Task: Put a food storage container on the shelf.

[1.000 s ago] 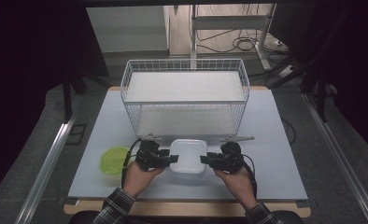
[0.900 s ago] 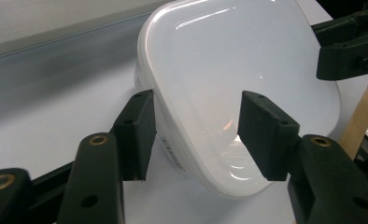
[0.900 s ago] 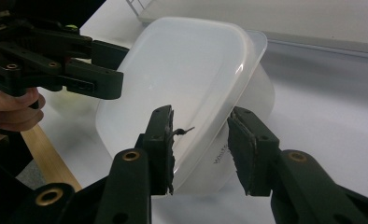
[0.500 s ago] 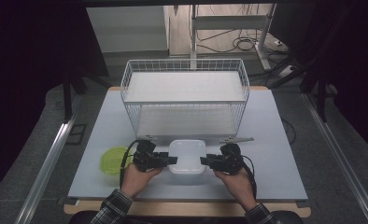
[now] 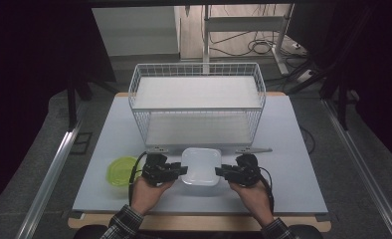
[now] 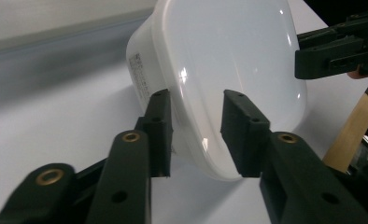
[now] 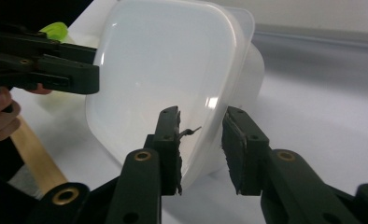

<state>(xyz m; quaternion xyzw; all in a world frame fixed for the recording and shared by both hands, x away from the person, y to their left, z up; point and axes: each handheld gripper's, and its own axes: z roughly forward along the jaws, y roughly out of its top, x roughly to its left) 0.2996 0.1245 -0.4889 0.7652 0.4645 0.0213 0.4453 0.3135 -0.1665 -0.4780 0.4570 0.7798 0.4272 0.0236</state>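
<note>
The big white wire basket (image 5: 196,107) sits at 12 o'clock on the pale grey desk (image 5: 303,164), nothing in it. Just below it, the white squarish plastic container (image 5: 201,166) looks empty too. Left tool (image 5: 180,171) straddles its 9 o'clock rim, right tool (image 5: 220,172) its 3 o'clock rim; both have just been closing, jaws narrow, can't tell if they're pinching yet. I'd squeeze both evenly and lift level. Round lime-green lid (image 5: 122,170) lies at 8 o'clock.
</note>
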